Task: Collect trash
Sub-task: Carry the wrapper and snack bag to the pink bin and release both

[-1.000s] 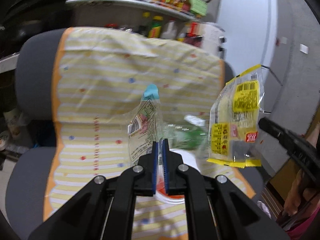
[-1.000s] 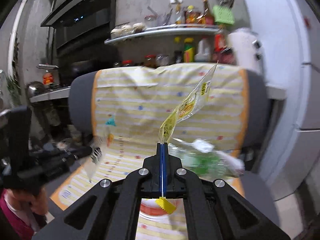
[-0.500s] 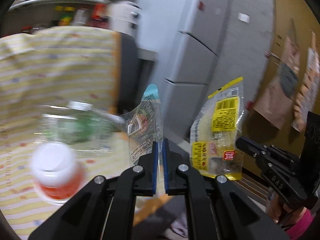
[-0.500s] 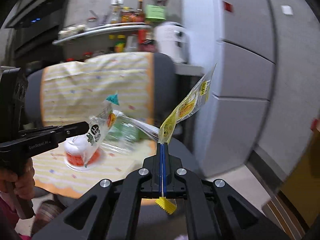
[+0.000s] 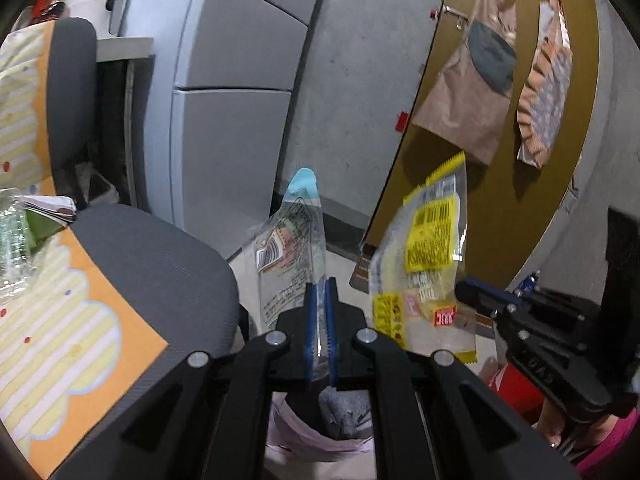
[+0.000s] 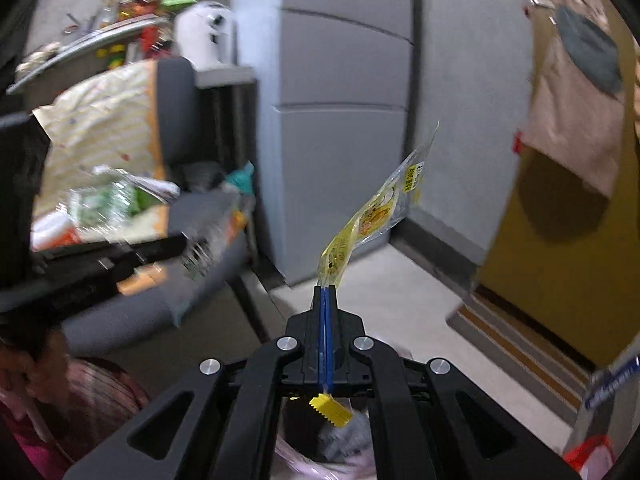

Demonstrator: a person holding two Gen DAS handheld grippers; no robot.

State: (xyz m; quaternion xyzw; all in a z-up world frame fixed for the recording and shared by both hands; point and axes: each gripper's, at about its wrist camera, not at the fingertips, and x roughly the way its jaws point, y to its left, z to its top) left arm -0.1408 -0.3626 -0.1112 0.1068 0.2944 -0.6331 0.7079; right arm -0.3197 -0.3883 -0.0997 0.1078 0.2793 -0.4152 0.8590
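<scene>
My left gripper (image 5: 319, 286) is shut on a clear wrapper with a blue tip (image 5: 291, 248), held upright. My right gripper (image 6: 327, 290) is shut on a yellow and clear snack wrapper (image 6: 374, 216); that wrapper also shows in the left wrist view (image 5: 426, 268), with the right gripper (image 5: 472, 294) just right of it. The left gripper (image 6: 176, 245) and its wrapper (image 6: 218, 236) appear blurred at the left of the right wrist view. Below both grippers is a bin with a pale pink liner (image 5: 316, 436), also in the right wrist view (image 6: 320, 460), with grey trash inside.
A grey chair (image 5: 160, 264) with a yellow striped cloth (image 5: 52, 320) is on the left; a clear plastic bottle (image 6: 108, 200) and a white-and-orange cup (image 6: 52, 232) lie on it. A grey cabinet (image 5: 232, 100) and a yellow door (image 5: 500, 120) with hanging bags stand ahead.
Both grippers have swung right, away from the chair seat, carrying their wrappers. The lined bin has come into view beneath them.
</scene>
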